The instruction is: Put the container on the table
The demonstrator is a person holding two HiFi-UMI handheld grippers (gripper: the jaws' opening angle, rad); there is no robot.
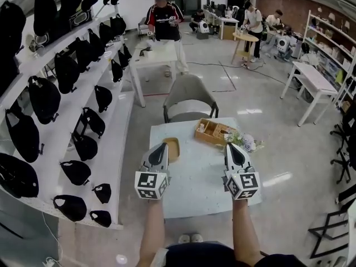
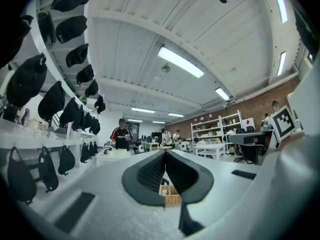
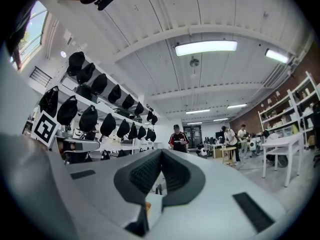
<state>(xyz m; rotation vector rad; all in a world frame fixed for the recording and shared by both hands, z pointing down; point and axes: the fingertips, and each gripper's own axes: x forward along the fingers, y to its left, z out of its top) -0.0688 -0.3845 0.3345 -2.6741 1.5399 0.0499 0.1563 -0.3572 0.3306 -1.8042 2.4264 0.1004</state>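
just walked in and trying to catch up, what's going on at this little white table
A person holds a tool in each hand above the white table. The left tool and the right tool are both shut with nothing between them. A tan container sits on the table just past the left tool. A wooden compartment box stands near the far edge, in front of the grey chair. Nothing is gripped right now.

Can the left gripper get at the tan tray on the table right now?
Probably yes: the tan tray lies uncovered on the table beside the left gripper, nothing between them. Its jaws are shut and must open first.
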